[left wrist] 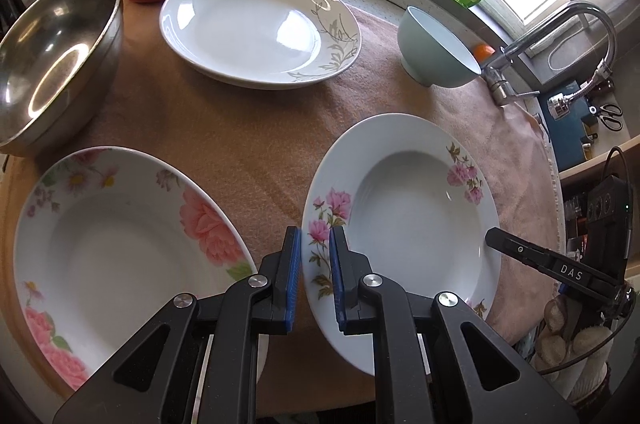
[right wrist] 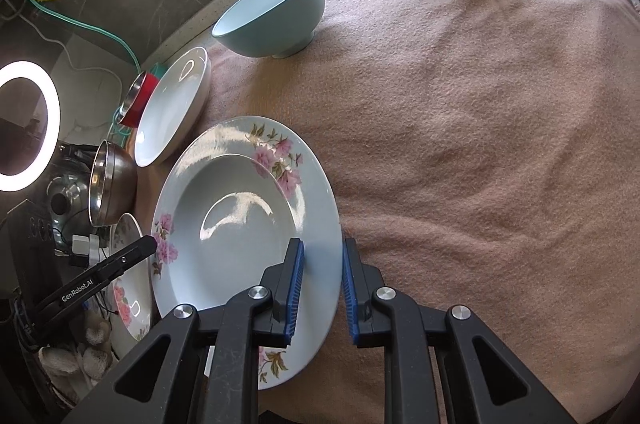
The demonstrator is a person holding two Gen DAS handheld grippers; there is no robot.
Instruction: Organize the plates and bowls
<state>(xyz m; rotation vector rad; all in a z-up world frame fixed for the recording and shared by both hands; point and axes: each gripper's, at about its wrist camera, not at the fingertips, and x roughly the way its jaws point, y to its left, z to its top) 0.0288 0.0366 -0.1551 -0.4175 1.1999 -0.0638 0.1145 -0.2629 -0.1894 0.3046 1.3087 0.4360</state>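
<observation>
I hold the white deep plate with small pink flowers (left wrist: 404,220) by two opposite rim edges: my left gripper (left wrist: 315,278) and my right gripper (right wrist: 322,290) are both clamped narrow on its rim, so it hangs level above the pink cloth (right wrist: 480,144). I think this prepares stacking. The plate's underside and its near edge are hidden.
</observation>
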